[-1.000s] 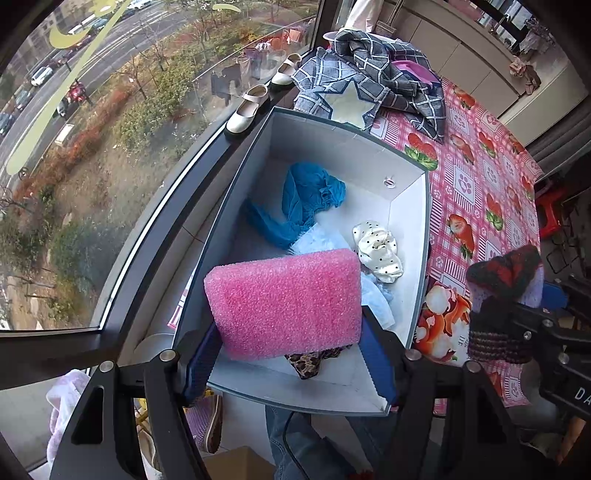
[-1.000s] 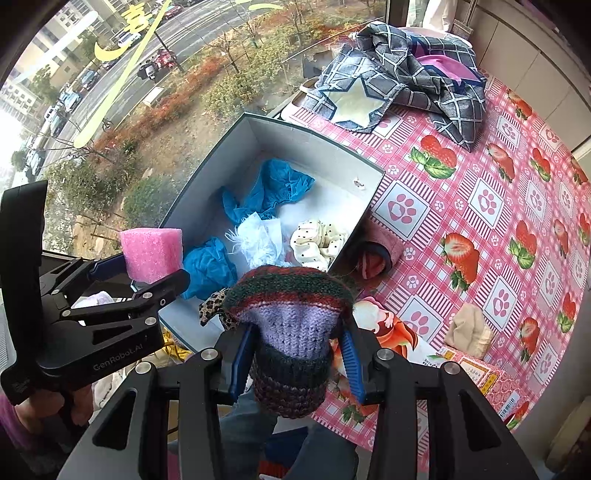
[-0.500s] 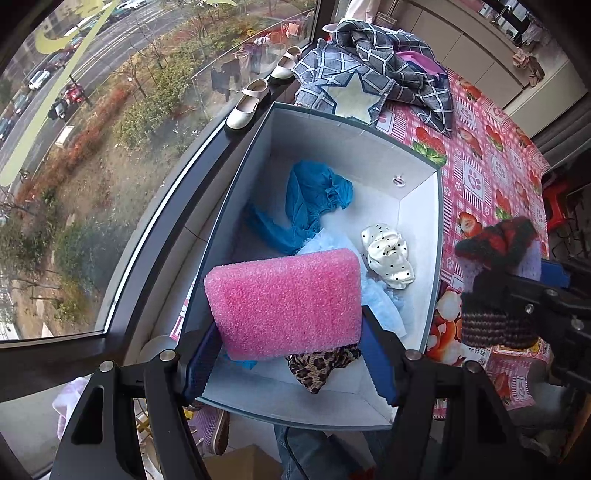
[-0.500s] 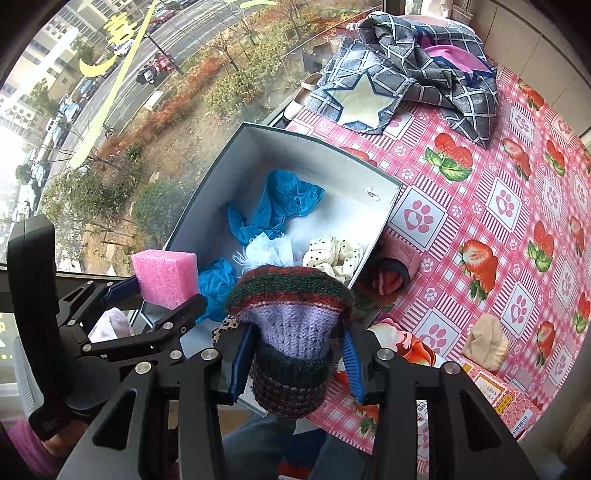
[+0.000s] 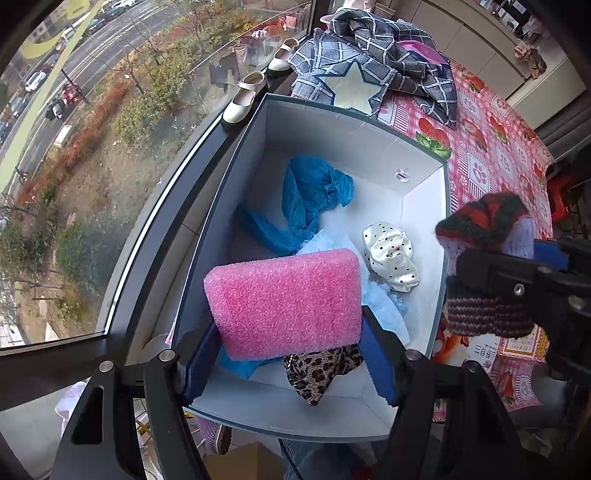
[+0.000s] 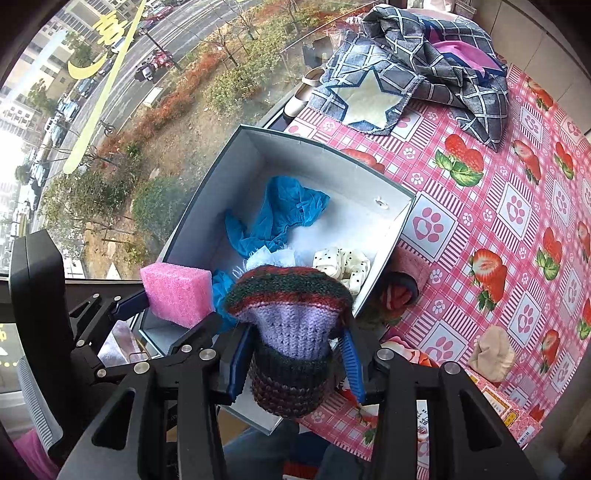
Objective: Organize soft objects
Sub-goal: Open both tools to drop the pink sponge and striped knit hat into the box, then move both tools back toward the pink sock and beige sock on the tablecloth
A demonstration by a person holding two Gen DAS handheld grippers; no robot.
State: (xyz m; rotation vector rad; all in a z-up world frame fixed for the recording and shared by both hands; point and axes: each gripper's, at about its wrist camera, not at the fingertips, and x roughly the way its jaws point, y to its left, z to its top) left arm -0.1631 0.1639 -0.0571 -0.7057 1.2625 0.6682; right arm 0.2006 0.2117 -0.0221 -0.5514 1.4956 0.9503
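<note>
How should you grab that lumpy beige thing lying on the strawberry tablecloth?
Come straight down from above and pinch the beige lump across its narrower middle. It lies alone on the tablecloth with free space on every side, and its soft, rounded, bunched shape should squash between the fingers. Both grippers are busy now, the right gripper with the knitted hat, so one must let go first.

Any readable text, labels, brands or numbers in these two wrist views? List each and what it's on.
Nothing reads cleanly enough to quote.
On the window glass, a yellow decal: characters, too distorted to read.
On the tablecloth, a printed packet: Chinese characters, upside down, too blurred to read.
</note>
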